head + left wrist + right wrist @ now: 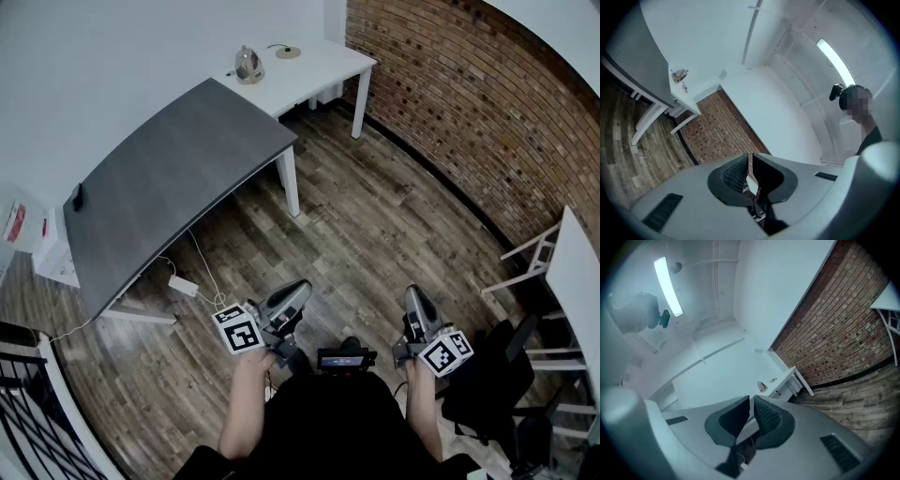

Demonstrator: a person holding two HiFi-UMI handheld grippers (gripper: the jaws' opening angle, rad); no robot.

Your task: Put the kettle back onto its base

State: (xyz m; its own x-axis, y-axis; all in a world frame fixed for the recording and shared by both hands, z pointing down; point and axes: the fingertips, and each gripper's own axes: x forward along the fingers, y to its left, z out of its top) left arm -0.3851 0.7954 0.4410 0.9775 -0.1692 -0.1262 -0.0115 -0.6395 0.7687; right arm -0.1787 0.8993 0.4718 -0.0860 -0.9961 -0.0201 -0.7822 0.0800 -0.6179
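Note:
A clear kettle [247,66] stands on a white table [319,66] far across the room, with its round base [288,52] a little to its right, apart from it. The left gripper view shows the kettle [679,74] small and distant; so does the right gripper view, with the kettle [762,386] beside the base [773,379]. My left gripper [300,288] and right gripper [411,292] are held low in front of my body, far from the table. The left gripper [750,158] and the right gripper [751,400] are shut, nothing between their pads.
A long grey desk [178,178] stands between me and the white table. A brick wall [469,103] runs along the right. A black chair [492,375] and another white table [577,272] are at my right. A power strip [184,285] with cables lies on the wooden floor.

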